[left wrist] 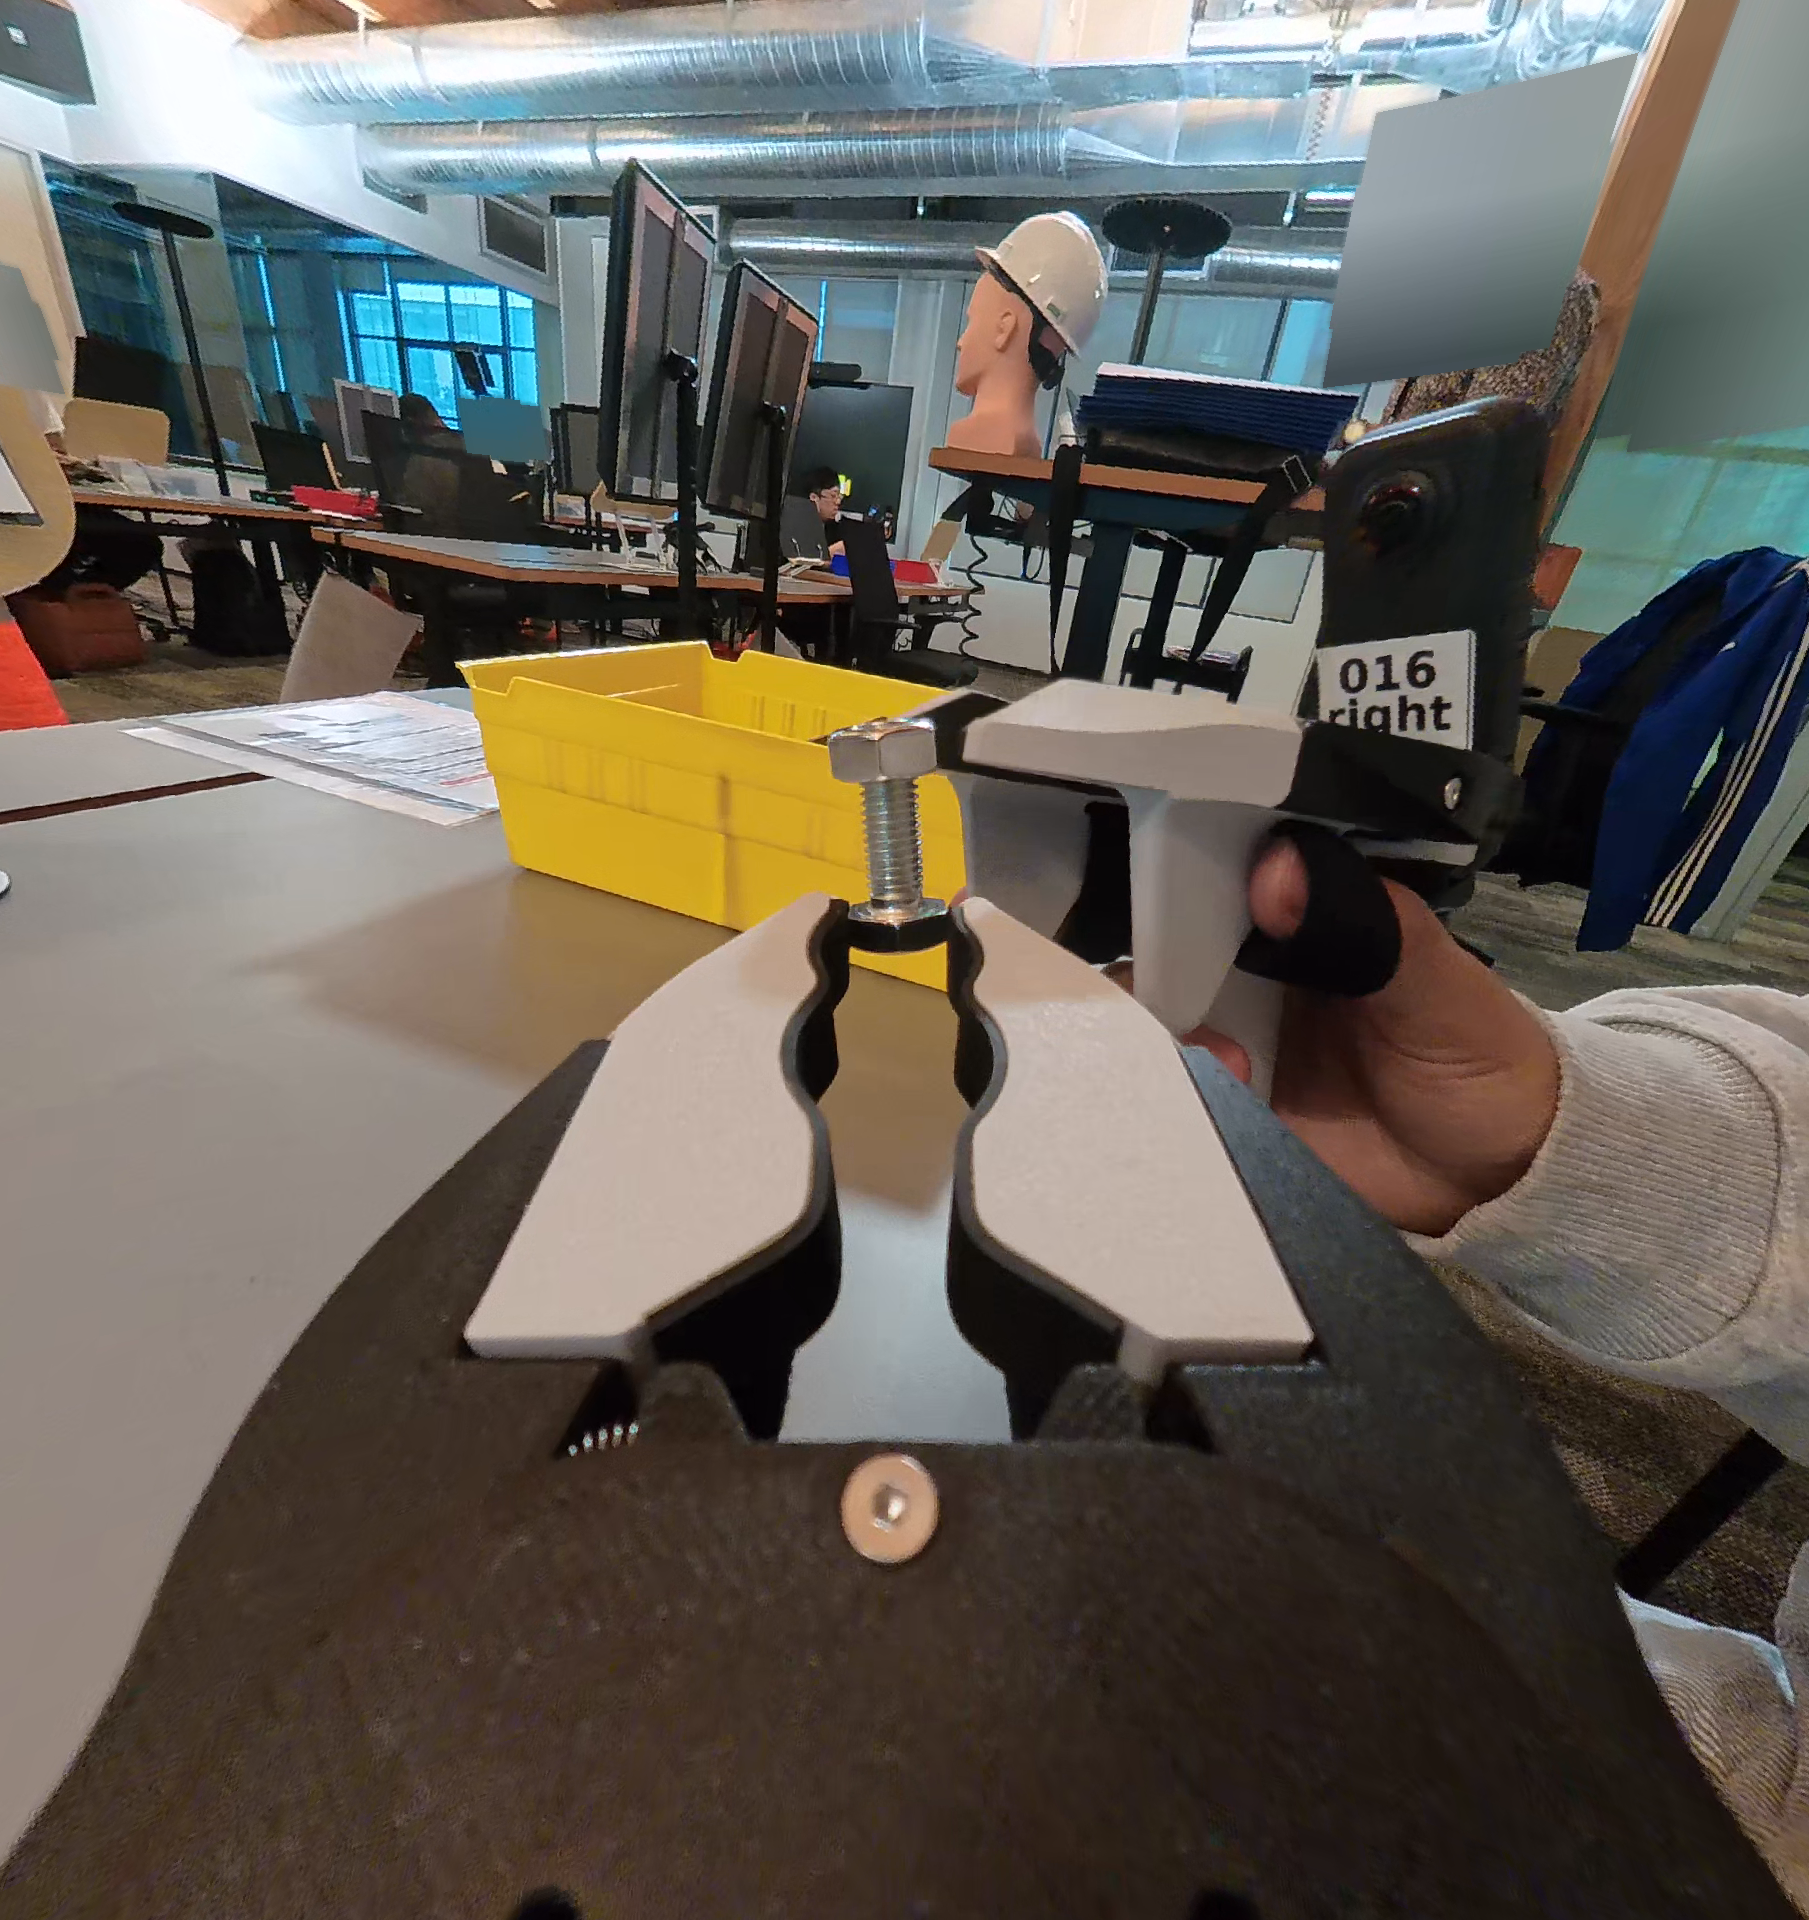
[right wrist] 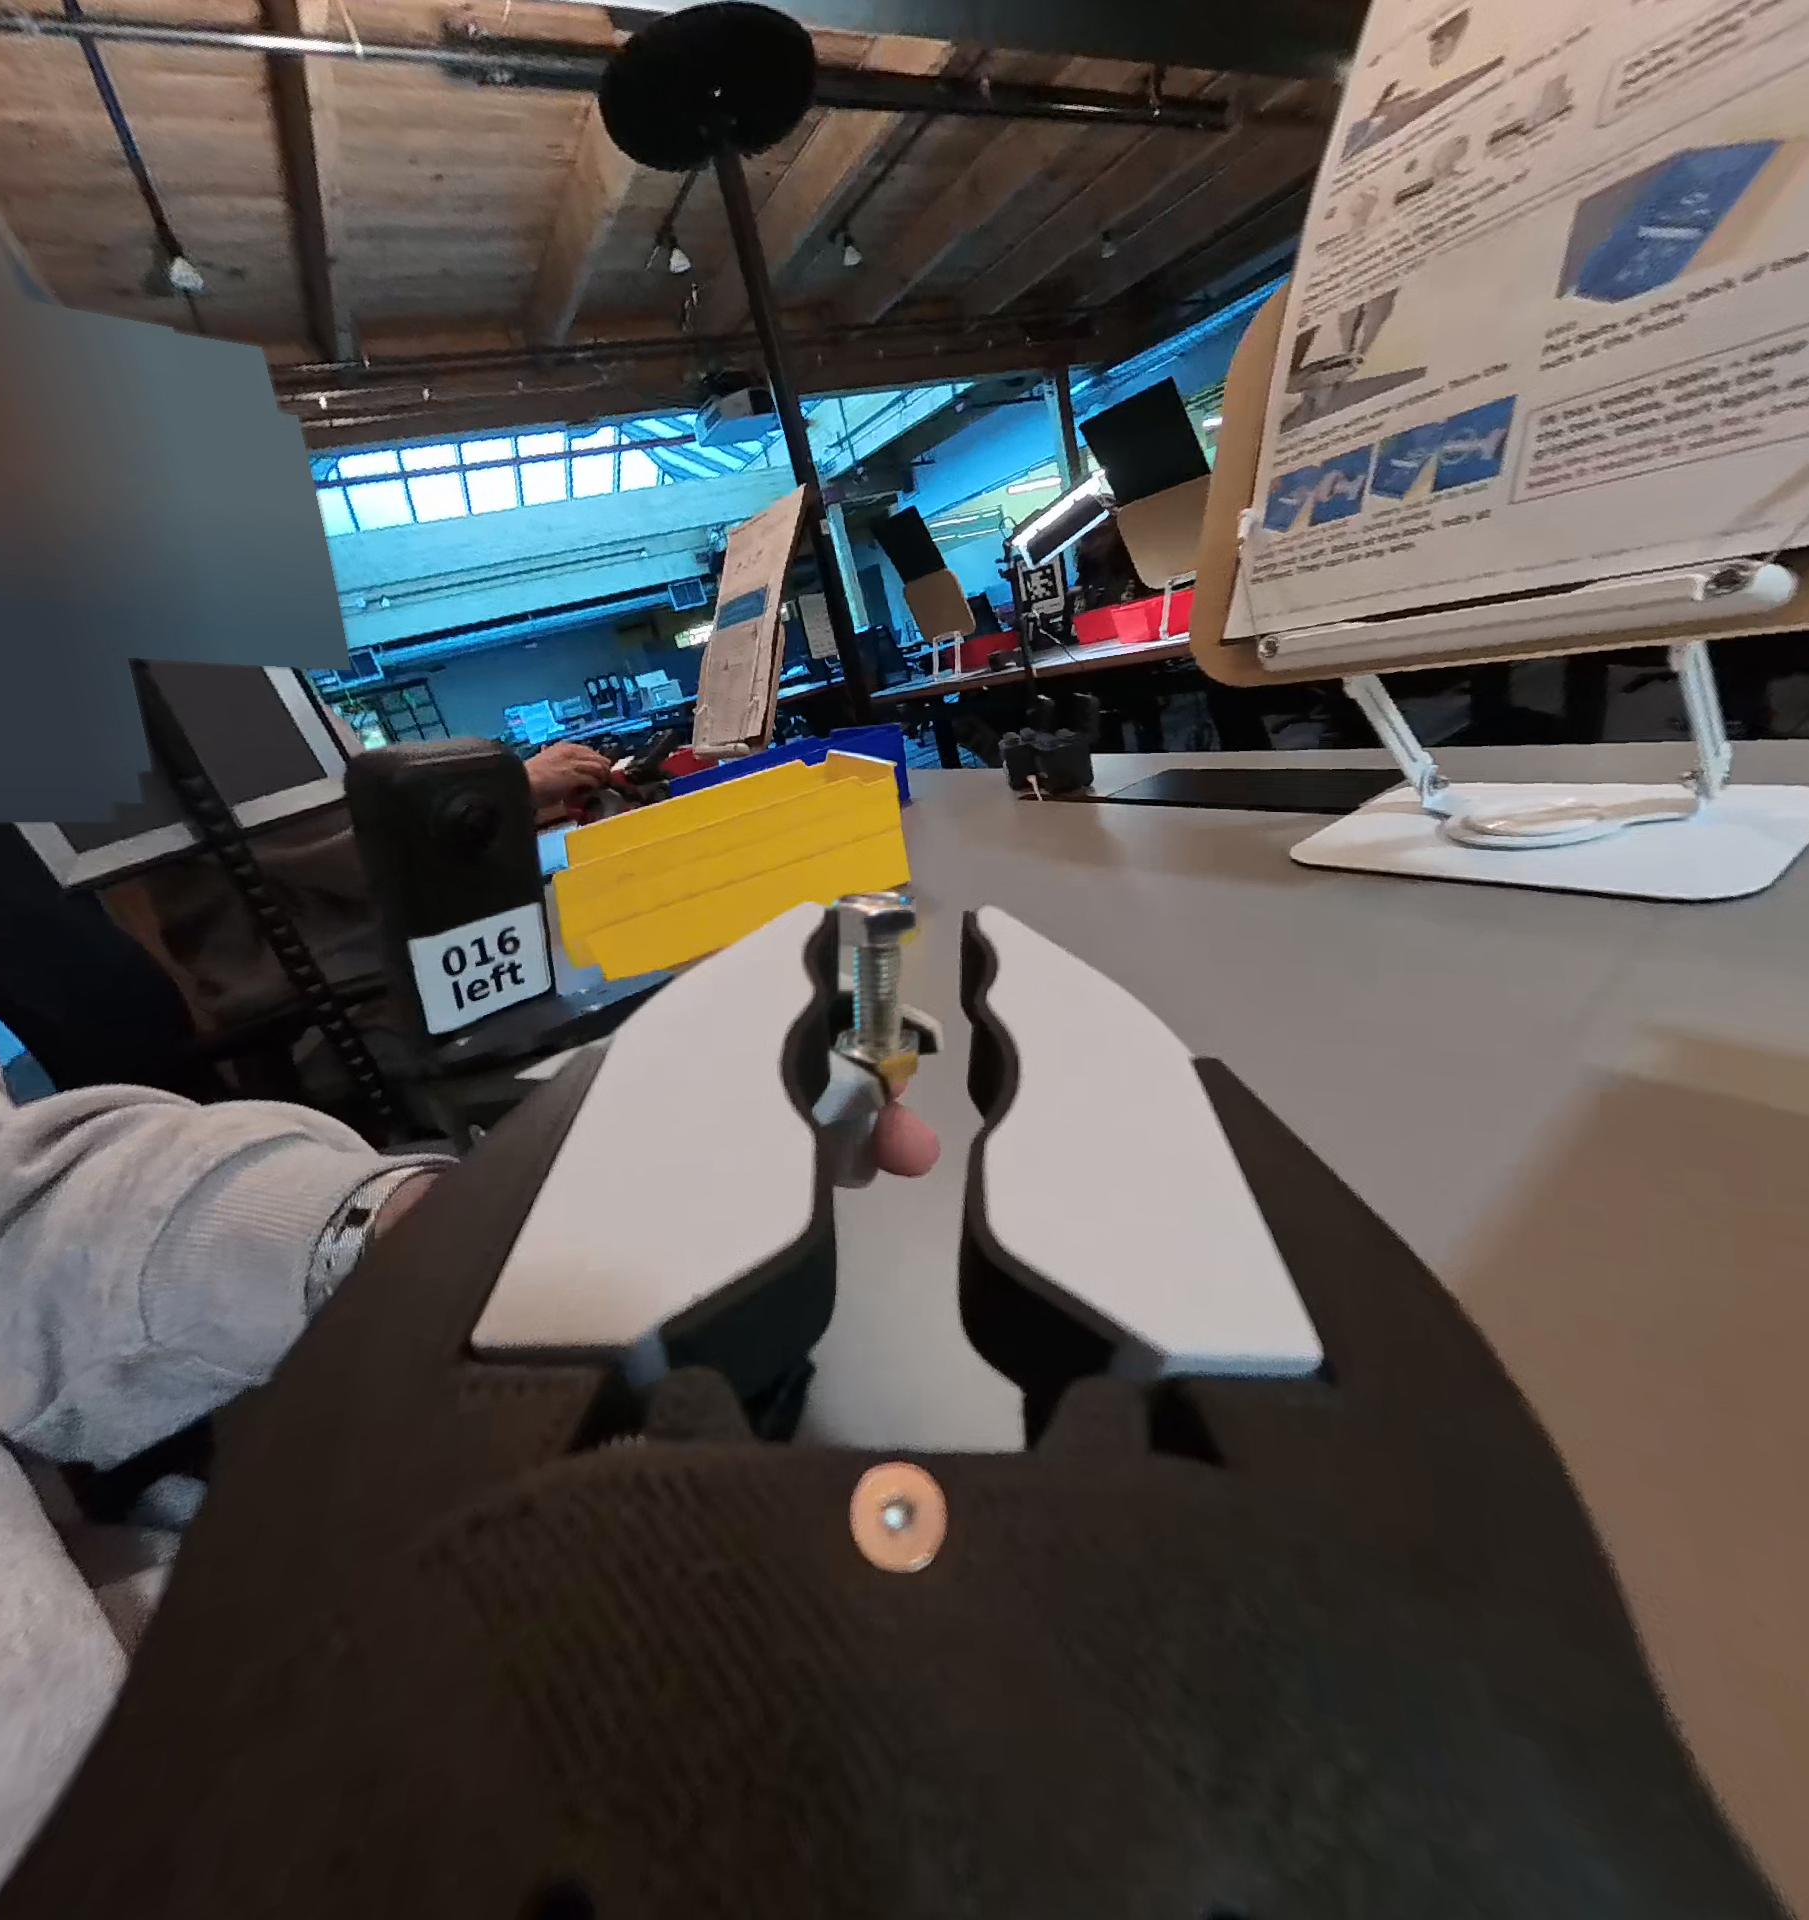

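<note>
In the left wrist view my left gripper is shut on a steel nut at its fingertips. A silver hex bolt stands upright out of the nut, head on top. My right gripper comes in from the right at the bolt head, held by a hand in a grey sleeve. In the right wrist view my right gripper has the bolt between its fingertips. The head lies against the left finger, with a gap to the right finger. The left gripper holds the nut below.
A yellow plastic bin stands on the grey table just behind the bolt, and shows in the right wrist view. A laminated sheet lies beside it. A white document stand stands at the far right. Left and right tips are no more than a few centimetres apart.
</note>
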`<state>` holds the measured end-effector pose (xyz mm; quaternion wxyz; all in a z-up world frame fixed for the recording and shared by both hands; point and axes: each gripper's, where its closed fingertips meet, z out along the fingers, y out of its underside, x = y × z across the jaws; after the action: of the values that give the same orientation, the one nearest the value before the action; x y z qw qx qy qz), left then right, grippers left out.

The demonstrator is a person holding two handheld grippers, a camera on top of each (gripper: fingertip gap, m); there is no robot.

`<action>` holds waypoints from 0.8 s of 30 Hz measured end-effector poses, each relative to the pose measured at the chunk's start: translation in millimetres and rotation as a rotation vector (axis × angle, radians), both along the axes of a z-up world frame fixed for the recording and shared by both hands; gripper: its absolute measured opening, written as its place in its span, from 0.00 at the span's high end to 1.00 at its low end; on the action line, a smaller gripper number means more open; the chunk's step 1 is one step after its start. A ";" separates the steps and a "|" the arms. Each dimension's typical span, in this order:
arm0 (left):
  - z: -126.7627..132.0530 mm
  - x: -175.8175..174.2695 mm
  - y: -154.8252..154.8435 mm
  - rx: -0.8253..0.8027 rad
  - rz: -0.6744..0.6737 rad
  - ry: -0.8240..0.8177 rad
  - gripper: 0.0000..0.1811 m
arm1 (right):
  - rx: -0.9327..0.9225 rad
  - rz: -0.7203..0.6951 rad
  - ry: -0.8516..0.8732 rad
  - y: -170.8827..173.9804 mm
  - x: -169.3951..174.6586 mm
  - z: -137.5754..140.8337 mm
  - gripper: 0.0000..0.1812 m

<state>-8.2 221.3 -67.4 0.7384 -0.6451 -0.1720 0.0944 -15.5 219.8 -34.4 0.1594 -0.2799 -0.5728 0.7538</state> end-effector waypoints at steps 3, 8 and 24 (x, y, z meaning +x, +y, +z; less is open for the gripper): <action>-0.3 0.7 0.6 -0.002 -0.003 0.002 0.90 | 0.030 0.000 0.013 -3.8 1.3 -1.5 0.89; -0.2 0.1 0.0 0.001 0.001 0.001 0.90 | 0.026 -0.005 0.003 -1.8 -0.8 -2.7 0.89; 1.3 -0.3 -0.9 0.011 0.001 -0.001 0.90 | 0.028 -0.012 0.000 -1.4 -2.0 -3.5 0.88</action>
<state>-8.5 220.3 -66.1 0.7419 -0.6410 -0.1733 0.0933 -17.5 218.4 -37.9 0.1677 -0.2809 -0.5816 0.7448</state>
